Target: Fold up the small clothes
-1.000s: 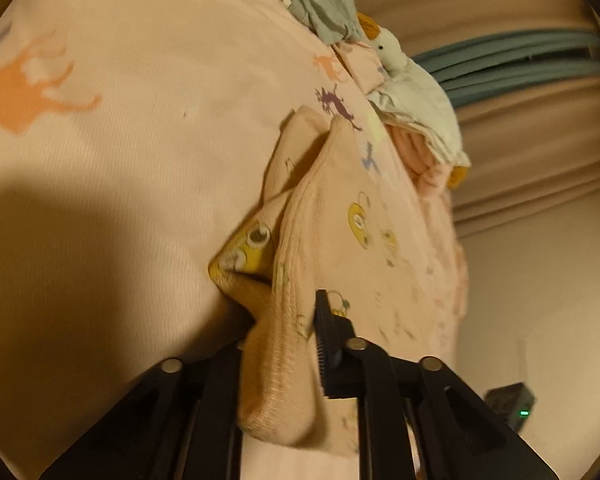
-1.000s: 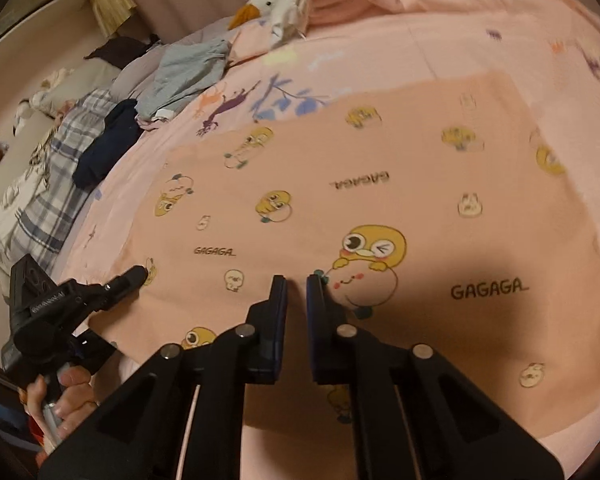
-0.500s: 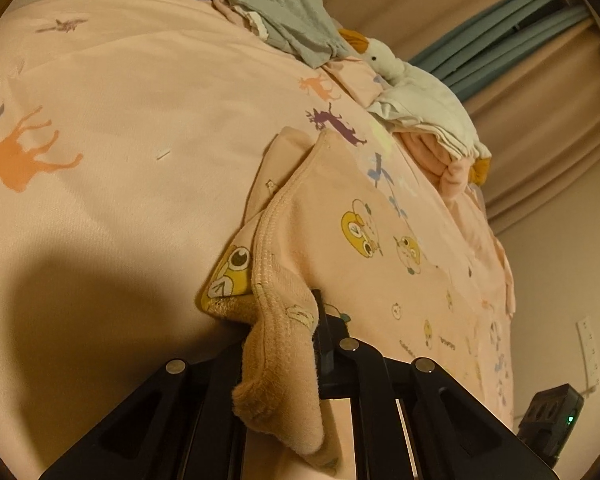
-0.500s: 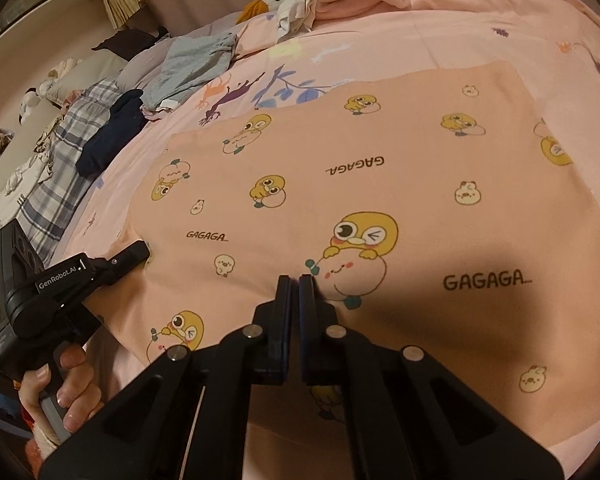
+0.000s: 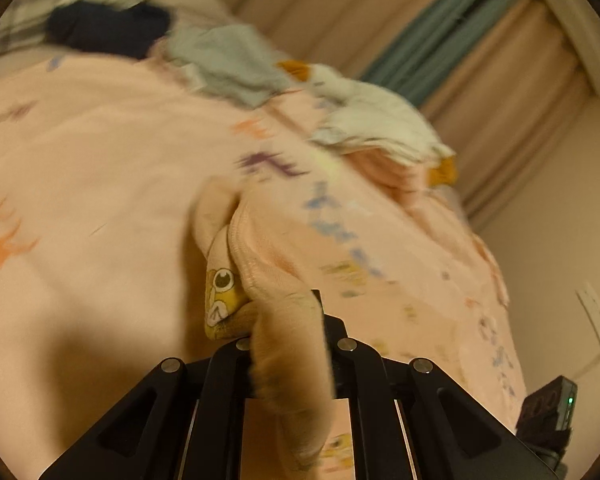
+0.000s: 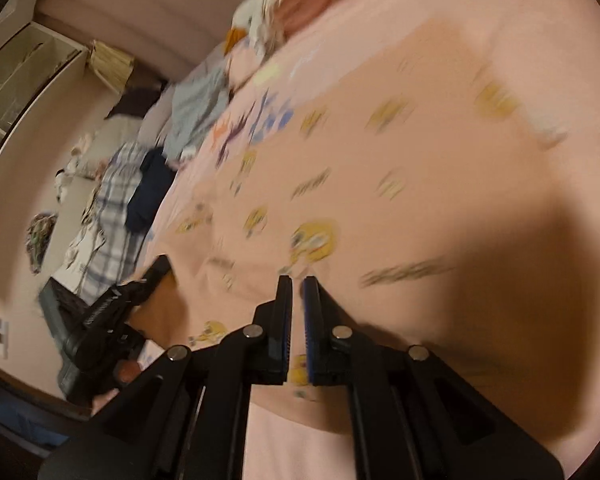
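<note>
A peach garment printed with yellow cartoon figures (image 6: pixel 400 184) lies spread on the pink bedsheet (image 5: pixel 80 184). My left gripper (image 5: pixel 288 320) is shut on its ribbed hem corner (image 5: pixel 284 300), which bunches over the jaws and is lifted off the bed. In the right wrist view the left gripper (image 6: pixel 140 284) shows at the garment's left edge. My right gripper (image 6: pixel 297 284) is shut at the garment's near edge with the jaws nearly touching; the cloth runs under them and I cannot see whether any is pinched. Both views are motion-blurred.
A grey garment (image 5: pixel 228 64), a dark navy one (image 5: pixel 108 32) and a plaid one (image 6: pixel 112 200) lie at the bed's far side. A white and orange goose toy (image 5: pixel 372 120) lies on folded pink cloth. Curtains (image 5: pixel 480 40) hang behind. Shelving (image 6: pixel 20 80) stands left.
Both grippers have swung and tilted, blurring the views. The left one has lifted the bunched hem higher off the bed. The right jaws stay closed at the near edge.
</note>
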A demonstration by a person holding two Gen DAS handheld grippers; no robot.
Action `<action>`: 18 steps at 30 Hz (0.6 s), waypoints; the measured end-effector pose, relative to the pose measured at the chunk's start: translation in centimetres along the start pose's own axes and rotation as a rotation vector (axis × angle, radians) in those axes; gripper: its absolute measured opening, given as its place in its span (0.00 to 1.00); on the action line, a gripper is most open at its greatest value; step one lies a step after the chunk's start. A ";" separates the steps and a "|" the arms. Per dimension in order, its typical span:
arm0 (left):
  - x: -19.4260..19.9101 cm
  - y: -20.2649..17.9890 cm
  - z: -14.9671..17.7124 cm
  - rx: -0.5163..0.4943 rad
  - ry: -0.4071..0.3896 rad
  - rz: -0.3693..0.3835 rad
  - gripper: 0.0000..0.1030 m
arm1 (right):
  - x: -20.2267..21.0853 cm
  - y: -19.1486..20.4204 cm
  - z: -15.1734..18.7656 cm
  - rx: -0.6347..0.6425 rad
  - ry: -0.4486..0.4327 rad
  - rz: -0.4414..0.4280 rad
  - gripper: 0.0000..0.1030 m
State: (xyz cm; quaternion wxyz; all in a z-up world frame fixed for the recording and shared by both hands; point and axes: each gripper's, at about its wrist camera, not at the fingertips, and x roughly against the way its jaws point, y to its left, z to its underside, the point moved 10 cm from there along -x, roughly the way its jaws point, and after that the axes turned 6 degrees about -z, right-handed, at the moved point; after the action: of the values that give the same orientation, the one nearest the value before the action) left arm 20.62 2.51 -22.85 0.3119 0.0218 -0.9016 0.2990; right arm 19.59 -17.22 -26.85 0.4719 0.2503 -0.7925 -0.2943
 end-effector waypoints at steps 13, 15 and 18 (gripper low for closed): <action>-3.3 -12.6 11.5 -0.510 0.192 0.053 0.09 | 11.4 -4.1 -4.4 -0.098 -0.271 -0.011 0.15; -2.5 -12.4 11.2 -0.457 0.252 0.076 0.13 | 10.8 -4.0 -4.2 -0.123 -0.239 -0.027 0.34; -0.3 -11.9 11.2 -0.396 0.313 0.152 0.17 | 9.0 -3.4 -3.4 -0.170 -0.164 -0.092 0.58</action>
State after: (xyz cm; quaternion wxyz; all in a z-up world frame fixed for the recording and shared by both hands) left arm 17.42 -13.49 -23.74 0.4223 -0.1541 -0.8824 0.1391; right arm 19.20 -26.46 -22.49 0.4109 0.2205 -0.7885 -0.4011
